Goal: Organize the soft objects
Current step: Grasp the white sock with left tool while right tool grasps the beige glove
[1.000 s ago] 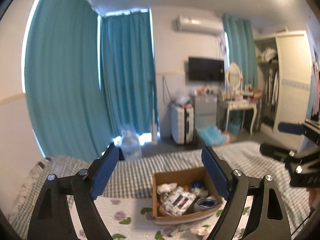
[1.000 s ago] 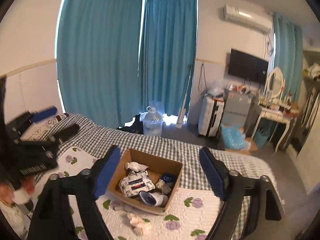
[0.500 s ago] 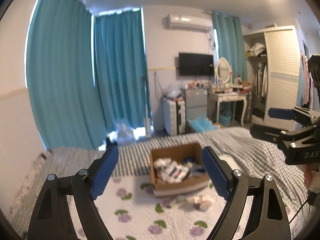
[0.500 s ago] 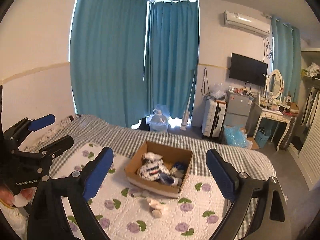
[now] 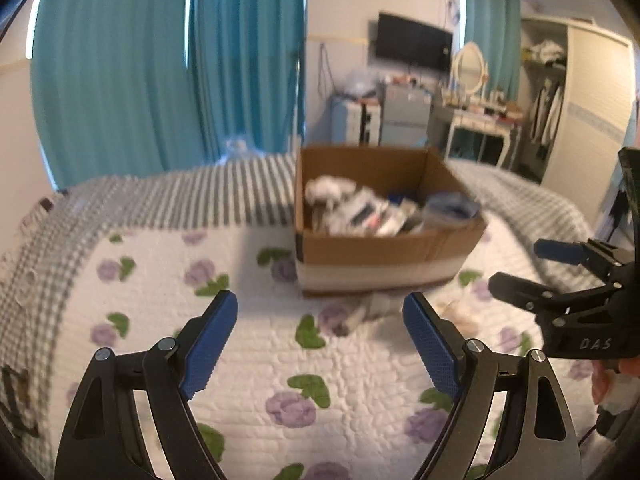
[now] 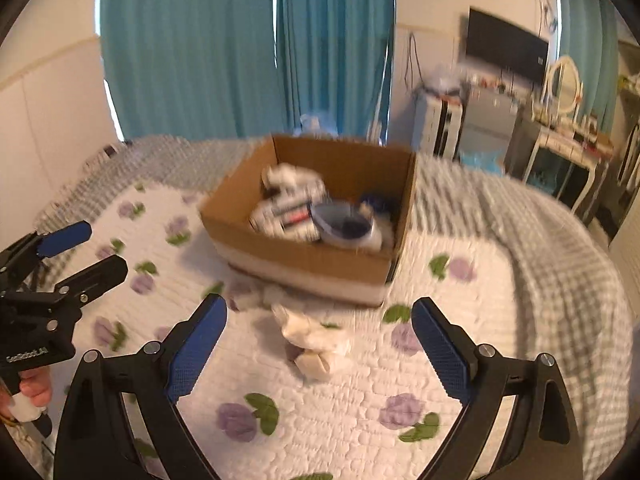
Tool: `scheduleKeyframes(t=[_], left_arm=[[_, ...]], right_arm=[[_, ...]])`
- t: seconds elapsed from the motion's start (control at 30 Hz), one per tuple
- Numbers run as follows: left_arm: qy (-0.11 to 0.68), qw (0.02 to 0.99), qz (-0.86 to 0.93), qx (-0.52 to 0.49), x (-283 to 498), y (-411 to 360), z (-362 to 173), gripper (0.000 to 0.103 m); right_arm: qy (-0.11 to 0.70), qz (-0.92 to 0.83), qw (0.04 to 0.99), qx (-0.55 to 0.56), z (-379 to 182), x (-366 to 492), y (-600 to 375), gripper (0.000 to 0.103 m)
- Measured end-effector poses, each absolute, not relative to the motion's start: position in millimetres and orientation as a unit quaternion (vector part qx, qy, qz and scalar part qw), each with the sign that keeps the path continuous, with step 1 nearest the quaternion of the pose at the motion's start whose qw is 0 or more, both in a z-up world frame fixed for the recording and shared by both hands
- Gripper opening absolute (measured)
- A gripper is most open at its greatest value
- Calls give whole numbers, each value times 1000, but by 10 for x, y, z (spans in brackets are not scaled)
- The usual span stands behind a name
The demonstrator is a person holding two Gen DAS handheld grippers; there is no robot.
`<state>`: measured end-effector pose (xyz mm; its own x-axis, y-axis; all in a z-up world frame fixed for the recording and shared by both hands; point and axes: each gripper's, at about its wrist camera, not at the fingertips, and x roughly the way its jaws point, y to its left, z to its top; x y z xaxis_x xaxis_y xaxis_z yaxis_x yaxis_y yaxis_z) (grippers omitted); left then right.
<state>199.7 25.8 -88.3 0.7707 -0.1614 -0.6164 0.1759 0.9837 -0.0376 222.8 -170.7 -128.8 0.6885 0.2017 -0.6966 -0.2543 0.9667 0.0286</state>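
A brown cardboard box (image 5: 384,248) (image 6: 304,258) stands on the floral quilt, holding several soft items: a white bundle, a patterned pouch (image 6: 286,212) and a blue piece (image 6: 340,222). A cream sock-like bundle (image 6: 314,340) lies on the quilt just in front of the box, between my right gripper's fingers; it shows blurred in the left wrist view (image 5: 456,314). A greyish soft piece (image 5: 360,312) lies by the box's front edge. My left gripper (image 5: 320,344) is open and empty above the quilt. My right gripper (image 6: 320,344) is open and empty, close above the cream bundle.
The bed has a floral quilt (image 6: 320,408) over a grey checked blanket (image 6: 540,240). Teal curtains (image 5: 160,72), a suitcase, a small fridge, a dressing table (image 5: 480,120) and a wardrobe stand beyond the bed. Each gripper appears at the edge of the other's view (image 5: 568,300) (image 6: 44,280).
Both grippers have dropped lower and moved closer to the box and the quilt. The box and the loose bundle now look much larger. Both grippers stay open.
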Motion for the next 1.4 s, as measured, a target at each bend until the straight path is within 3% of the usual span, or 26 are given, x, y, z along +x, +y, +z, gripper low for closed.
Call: scheduleKeyframes(t=[0.17, 0.2, 0.23, 0.3, 0.43, 0.77, 1.27, 1.33, 1.4], left_arm=[[360, 928, -93, 17, 2246, 171, -1264, 86], [367, 925, -93, 18, 2307, 168, -1334, 86], [372, 923, -94, 19, 2344, 165, -1382, 86], [382, 919, -94, 21, 2409, 158, -1481, 86], [395, 914, -93, 30, 2458, 101, -1593, 86], [425, 896, -127, 25, 2399, -277, -1571, 86], [414, 903, -102, 42, 2860, -589, -1987, 84], [416, 901, -117, 36, 2903, -592, -2012, 74], [421, 897, -136, 21, 2899, -562, -2018, 53]], right_arm=[[430, 131, 892, -35, -1901, 2559, -1626, 71], [438, 133, 889, -33, -1990, 2605, -1625, 64], [445, 134, 885, -28, -2076, 2654, -1631, 50], [456, 138, 879, -17, -2212, 2729, -1662, 36], [439, 139, 888, -2, -2217, 2709, -1786, 23], [398, 84, 913, -23, -1846, 2530, -2162, 19], [423, 101, 900, -33, -2002, 2892, -2265, 20], [424, 102, 899, -33, -2018, 2900, -2256, 20], [422, 103, 900, -31, -2007, 2888, -2255, 20]])
